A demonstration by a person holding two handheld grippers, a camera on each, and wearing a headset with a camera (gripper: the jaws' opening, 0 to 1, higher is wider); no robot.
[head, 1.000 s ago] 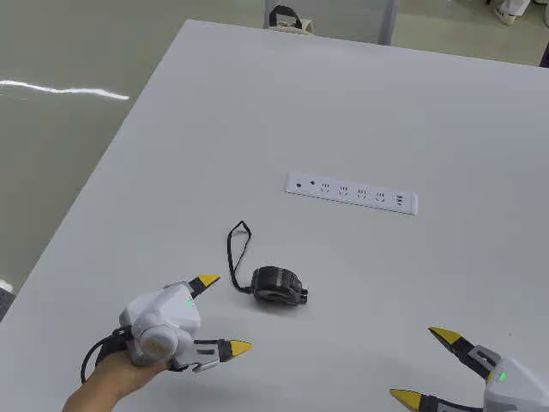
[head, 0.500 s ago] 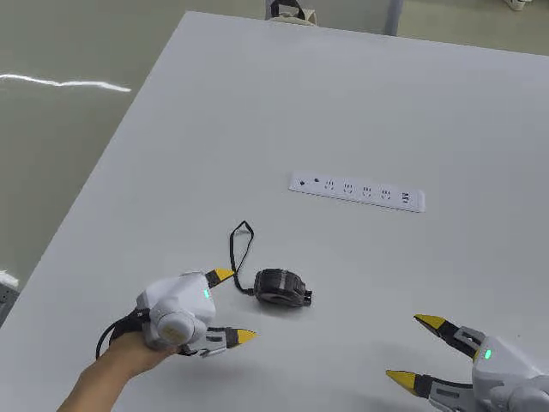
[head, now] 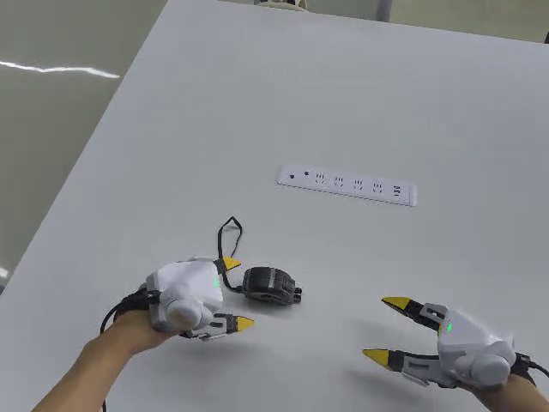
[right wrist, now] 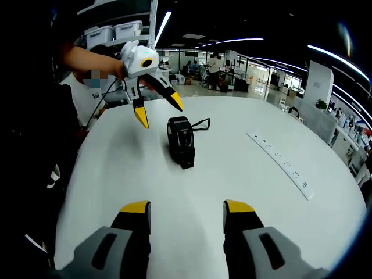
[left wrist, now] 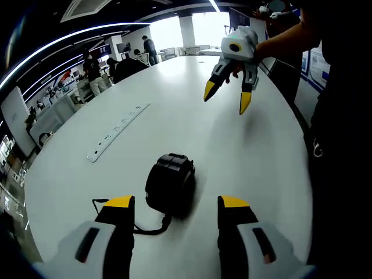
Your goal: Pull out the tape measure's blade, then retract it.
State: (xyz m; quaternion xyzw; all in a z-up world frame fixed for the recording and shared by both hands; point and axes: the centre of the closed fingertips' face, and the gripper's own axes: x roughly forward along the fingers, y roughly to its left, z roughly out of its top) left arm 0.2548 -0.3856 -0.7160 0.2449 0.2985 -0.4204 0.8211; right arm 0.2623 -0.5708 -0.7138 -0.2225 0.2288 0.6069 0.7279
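Observation:
A black tape measure (head: 269, 285) lies on the white table (head: 343, 103), its black wrist strap (head: 227, 233) looping away behind it. My left gripper (head: 233, 293) stands open just left of it, its yellow tips on either side of the case's near end without touching. In the left gripper view the tape measure (left wrist: 170, 180) sits just ahead of the open jaws. My right gripper (head: 386, 328) is open, off to the right and apart from the case. From the right gripper view the tape measure (right wrist: 181, 139) lies ahead, with the left gripper (right wrist: 157, 110) behind it.
A white power strip (head: 346, 185) lies across the table beyond the tape measure. The table's left edge (head: 81, 163) drops to a grey floor. Desks and several people stand in the background of the gripper views.
My left gripper has moved right, up to the tape measure, so its tips now flank the case. My right gripper has moved left and further onto the table. The tape measure stays put.

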